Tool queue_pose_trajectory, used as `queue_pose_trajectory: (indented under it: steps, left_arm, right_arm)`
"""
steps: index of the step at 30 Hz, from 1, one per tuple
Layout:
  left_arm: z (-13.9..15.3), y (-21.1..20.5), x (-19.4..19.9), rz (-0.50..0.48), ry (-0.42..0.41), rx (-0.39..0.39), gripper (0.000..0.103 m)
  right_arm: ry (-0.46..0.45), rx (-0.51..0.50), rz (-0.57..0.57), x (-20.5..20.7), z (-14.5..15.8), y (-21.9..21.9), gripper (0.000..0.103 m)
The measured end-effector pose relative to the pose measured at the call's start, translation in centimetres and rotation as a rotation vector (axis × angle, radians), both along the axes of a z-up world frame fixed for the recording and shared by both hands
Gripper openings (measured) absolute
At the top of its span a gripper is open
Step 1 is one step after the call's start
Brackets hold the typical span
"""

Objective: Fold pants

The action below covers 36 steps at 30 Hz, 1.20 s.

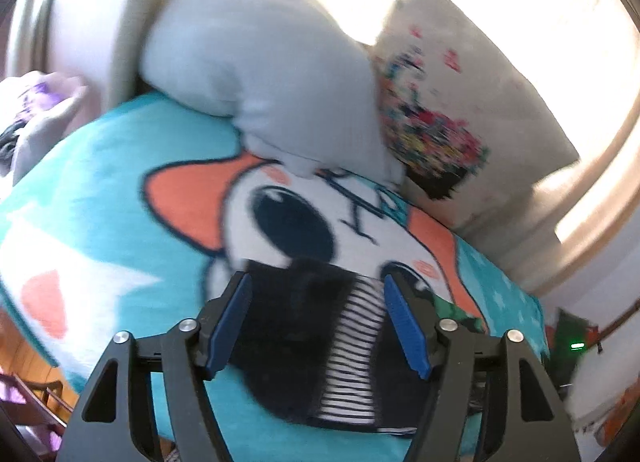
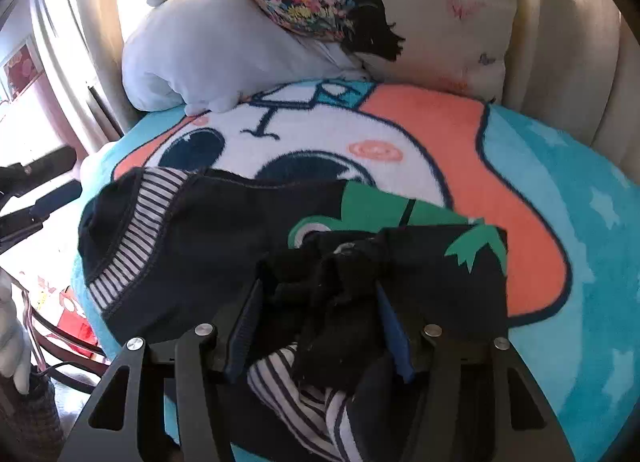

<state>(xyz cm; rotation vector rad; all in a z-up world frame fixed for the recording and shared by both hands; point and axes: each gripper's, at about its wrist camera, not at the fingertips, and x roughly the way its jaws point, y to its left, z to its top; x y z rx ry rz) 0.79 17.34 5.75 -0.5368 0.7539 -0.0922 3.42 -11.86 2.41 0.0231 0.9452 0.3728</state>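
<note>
Dark pants, green frog print, no legible writing, right tool gripping bunched fabric

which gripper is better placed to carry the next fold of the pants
Right. The right gripper already has bunched dark fabric of the pants between its jaws, so it can carry the fold. The left gripper is open, only hovering over the striped waistband.

Pants hem behind hand-held gripper
</note>
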Motion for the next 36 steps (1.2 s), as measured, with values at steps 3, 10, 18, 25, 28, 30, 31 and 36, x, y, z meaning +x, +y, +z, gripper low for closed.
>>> queue_pose_trajectory:
  steps: [3,10,18,25,28,30,31,36]
  left_arm:
    - [-1.3,2.7,-0.4,0.075,0.030,-0.019,0.071]
    - [-2.9,5.1,-1.4,0.149,0.086,-0.017,0.073]
    - [-4.1,6.0,-2.3,0.154,0.144,0.075,0.080]
    - [-5.3,6.4,-3.4,0.118,0.140,0.048,0.080]
    - [-5.1,5.8,-3.9,0.090,0.116,0.068,0.080]
    - [-5.0,5.3,-4.2,0.066,0.097,0.072,0.080]
    - [-5.0,5.0,-4.4,0.052,0.088,0.075,0.080]
    - [-5.0,3.8,-5.0,0.015,0.061,0.110,0.080]
  right_arm:
    - [-0.044,0.043,-0.002,-0.5,2.6,-0.3,0.063]
    - [0.031,0.102,0.168,0.5,4.5,5.1,0.071]
    - [0.213,0.103,0.319,3.7,1.7,15.3,0.073]
    - [0.355,-0.041,0.335,7.4,-0.5,21.6,0.084]
    - [0.388,-0.134,0.321,8.1,-1.6,23.7,0.087]
    - [0.402,-0.206,0.335,8.3,-2.6,24.9,0.091]
    - [0.398,-0.249,0.339,8.2,-2.9,25.6,0.092]
    - [0.417,-0.423,0.414,7.7,-3.8,28.2,0.092]
